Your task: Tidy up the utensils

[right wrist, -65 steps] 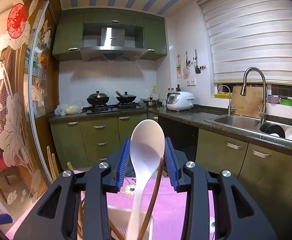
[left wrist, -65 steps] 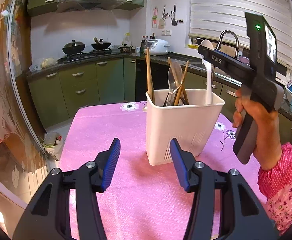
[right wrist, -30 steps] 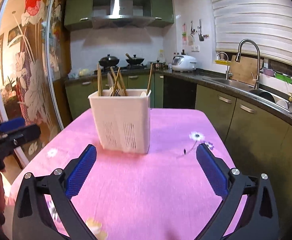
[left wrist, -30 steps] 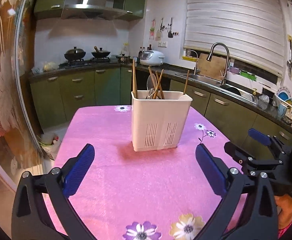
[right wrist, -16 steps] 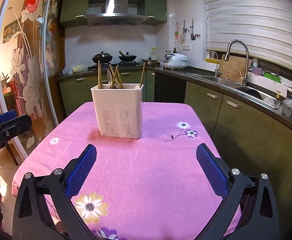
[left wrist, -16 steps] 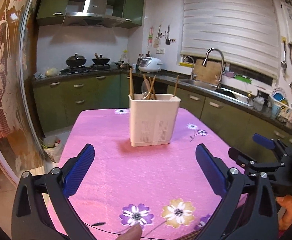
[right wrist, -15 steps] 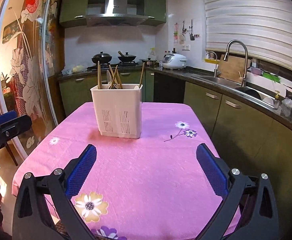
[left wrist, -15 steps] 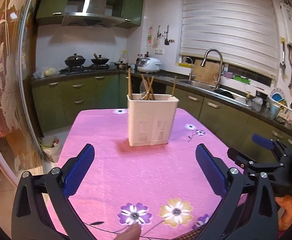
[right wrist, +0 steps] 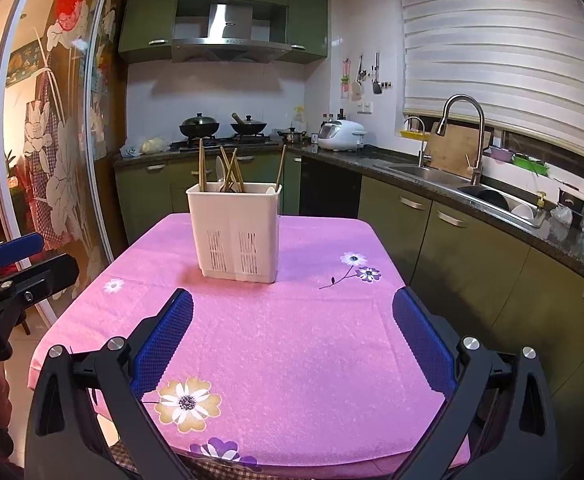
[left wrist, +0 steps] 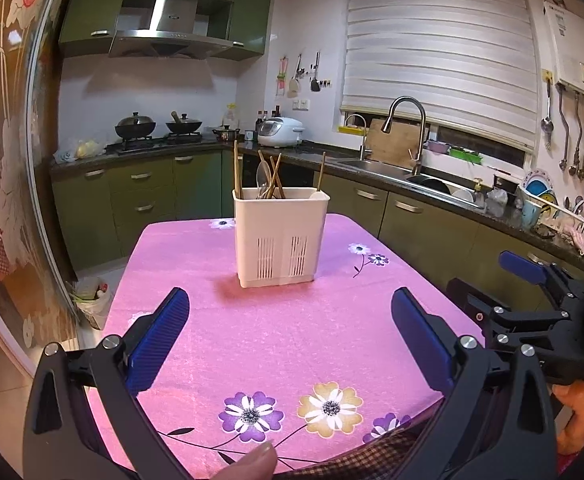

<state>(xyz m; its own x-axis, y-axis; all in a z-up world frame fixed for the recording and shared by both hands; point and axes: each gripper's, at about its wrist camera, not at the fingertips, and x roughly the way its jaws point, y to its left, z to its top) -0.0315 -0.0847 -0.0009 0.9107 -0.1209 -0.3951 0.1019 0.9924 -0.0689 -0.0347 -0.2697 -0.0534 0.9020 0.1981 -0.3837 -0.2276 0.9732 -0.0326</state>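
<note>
A white slotted utensil holder [left wrist: 280,236] stands upright on the pink flowered tablecloth [left wrist: 292,332]; it also shows in the right wrist view [right wrist: 236,232]. It holds wooden chopsticks [left wrist: 236,168], a metal spoon [left wrist: 262,178] and a white spoon whose end just shows at the rim [left wrist: 315,195]. My left gripper [left wrist: 290,312] is open and empty, well back from the holder. My right gripper [right wrist: 292,314] is open and empty, also well back. Each gripper shows at the edge of the other's view, the right one [left wrist: 531,292] and the left one [right wrist: 16,268].
Green kitchen cabinets and a dark counter [left wrist: 431,196] with a sink and tap run along the back and right. A stove with pots [left wrist: 156,128] is at the back. A glass sliding door [right wrist: 52,160] is to the left. A small bin [left wrist: 92,296] stands on the floor left of the table.
The right gripper let the white spoon go into the holder and opened. Both grippers have drawn back from the holder to the near edge of the table; hardly any movement in the last half second.
</note>
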